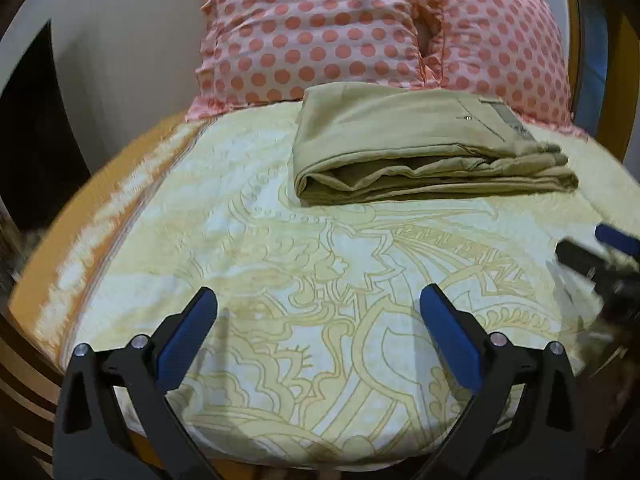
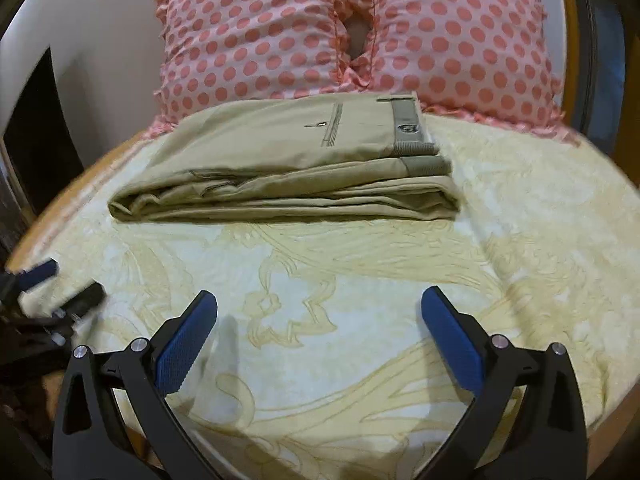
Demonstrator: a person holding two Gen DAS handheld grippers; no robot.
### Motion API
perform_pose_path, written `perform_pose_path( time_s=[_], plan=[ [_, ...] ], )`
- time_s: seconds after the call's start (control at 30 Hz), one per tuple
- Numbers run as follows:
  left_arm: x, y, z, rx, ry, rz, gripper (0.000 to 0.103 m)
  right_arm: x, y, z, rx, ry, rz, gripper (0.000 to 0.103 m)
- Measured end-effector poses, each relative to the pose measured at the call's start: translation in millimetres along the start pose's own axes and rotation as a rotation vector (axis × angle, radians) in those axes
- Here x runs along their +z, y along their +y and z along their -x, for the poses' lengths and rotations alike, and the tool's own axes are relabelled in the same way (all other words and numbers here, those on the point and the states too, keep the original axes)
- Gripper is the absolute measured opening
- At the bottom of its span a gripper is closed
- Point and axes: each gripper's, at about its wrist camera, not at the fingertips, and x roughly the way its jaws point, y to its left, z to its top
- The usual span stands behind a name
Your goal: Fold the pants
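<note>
A bed covered by a cream bedspread (image 2: 360,360) with a pale yellow swirling pattern is filling both views, and it is serving as the flat work surface. Against the wall at its far end two pink pillows (image 2: 256,40) with coral dots are leaning side by side. Just in front of them, touching their lower edge, the khaki pants (image 2: 288,164) are lying in a compact rectangular stack of several layers, the waistband and a back pocket facing up on top, which suggests the folding is essentially complete. The stack is sitting at the far end of the bed, probably so it is out of the way and squared against the pillows. The left gripper (image 1: 318,312) is hovering low over bare bedspread, well apart from the pants, its blue-padded jaws spread wide and holding nothing. The right gripper (image 2: 319,312) is doing the same a little to the side, jaws wide and empty. Each gripper is showing blurred at the edge of the other's view. With both tools open and clear of the cloth, the remaining work looks like nothing more than a final tidy.
</note>
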Motion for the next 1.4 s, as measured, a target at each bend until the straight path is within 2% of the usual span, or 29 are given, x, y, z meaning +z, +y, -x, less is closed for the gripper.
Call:
perform_pose_path(
  time_s=[0.07, 0.2, 0.3, 1.4],
  plan=[
    [-3, 4, 0, -0.020, -0.018, 0.024, 0.101, -9, 7, 4, -0.051, -0.031, 0.032, 0.102],
    [-12, 2, 3, -0.016, -0.074, 0.015, 0.101, -18, 8, 7, -0.070, -0.102, 0.004, 0.102],
    [-14, 1, 4, -0.018, -0.086, 0.015, 0.101, -18, 6, 6, -0.074, -0.117, 0.003, 0.102],
    [-13, 0, 4, -0.018, -0.092, 0.018, 0.101, -17, 6, 7, -0.078, -0.137, 0.002, 0.102]
  ],
)
